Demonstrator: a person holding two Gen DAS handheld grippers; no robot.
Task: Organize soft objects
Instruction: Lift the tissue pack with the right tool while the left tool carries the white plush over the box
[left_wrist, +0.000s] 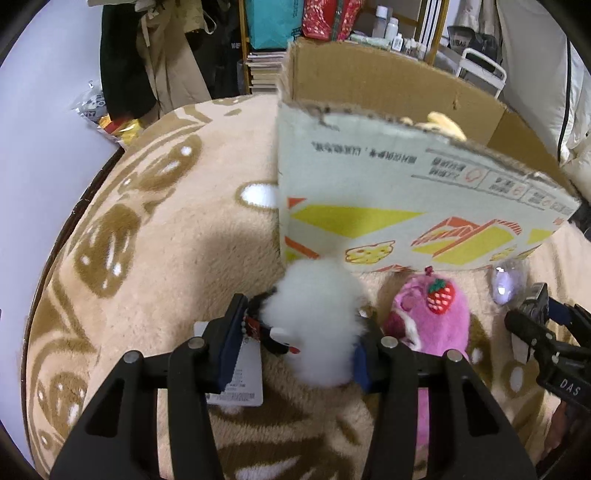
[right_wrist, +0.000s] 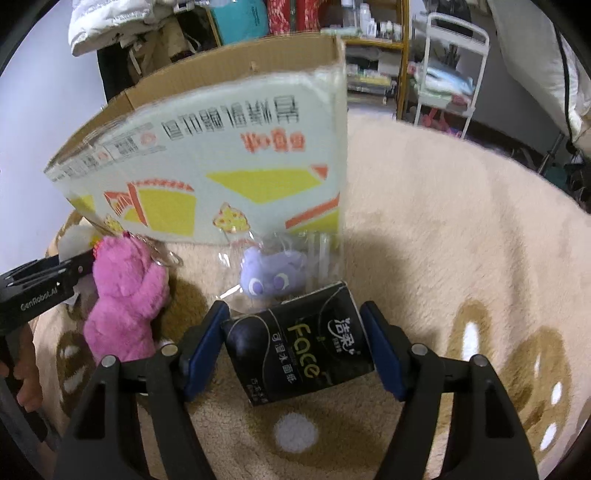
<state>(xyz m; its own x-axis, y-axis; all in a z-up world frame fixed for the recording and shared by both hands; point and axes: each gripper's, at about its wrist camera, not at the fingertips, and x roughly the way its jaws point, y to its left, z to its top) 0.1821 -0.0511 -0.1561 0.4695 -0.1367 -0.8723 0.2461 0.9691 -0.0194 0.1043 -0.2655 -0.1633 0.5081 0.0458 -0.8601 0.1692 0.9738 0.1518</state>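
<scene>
My left gripper (left_wrist: 295, 343) is shut on a white fluffy plush (left_wrist: 317, 321) with a paper tag, just in front of the cardboard box (left_wrist: 406, 192). A pink plush with a strawberry (left_wrist: 432, 317) lies to its right; it also shows in the right wrist view (right_wrist: 125, 302). My right gripper (right_wrist: 295, 343) is shut on a black tissue pack (right_wrist: 299, 347). A purple plush in a clear bag (right_wrist: 269, 277) lies just beyond it against the box (right_wrist: 221, 166). Something yellow (left_wrist: 447, 125) lies inside the box.
Everything sits on a beige fleece blanket with brown prints (left_wrist: 147, 258). Behind the box are shelves with books and bottles (left_wrist: 266, 66), hanging coats (left_wrist: 155, 55) and a white cart (right_wrist: 447, 74). The right gripper shows at the right edge of the left wrist view (left_wrist: 546, 332).
</scene>
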